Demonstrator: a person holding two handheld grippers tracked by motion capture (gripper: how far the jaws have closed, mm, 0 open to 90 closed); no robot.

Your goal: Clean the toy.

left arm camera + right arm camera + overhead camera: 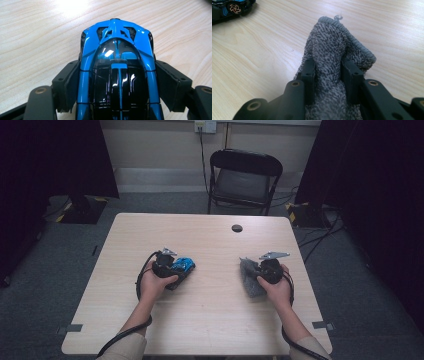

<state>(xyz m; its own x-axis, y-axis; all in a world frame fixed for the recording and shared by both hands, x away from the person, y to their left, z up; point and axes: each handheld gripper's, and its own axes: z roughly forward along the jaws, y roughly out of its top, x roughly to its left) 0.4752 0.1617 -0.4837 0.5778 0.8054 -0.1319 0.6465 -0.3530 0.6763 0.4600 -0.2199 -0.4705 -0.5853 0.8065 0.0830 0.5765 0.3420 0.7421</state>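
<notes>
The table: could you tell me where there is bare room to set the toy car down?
The table's far half, around the round hole, is bare, as is the strip between car and grey cloth. The near edge is crowded by forearms and cables.

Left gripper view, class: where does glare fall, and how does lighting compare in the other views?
Left gripper view: white glare on the table and highlights on the toy car. Right gripper view: even light on the grey cloth. High view: bright table, dark surroundings.
</notes>
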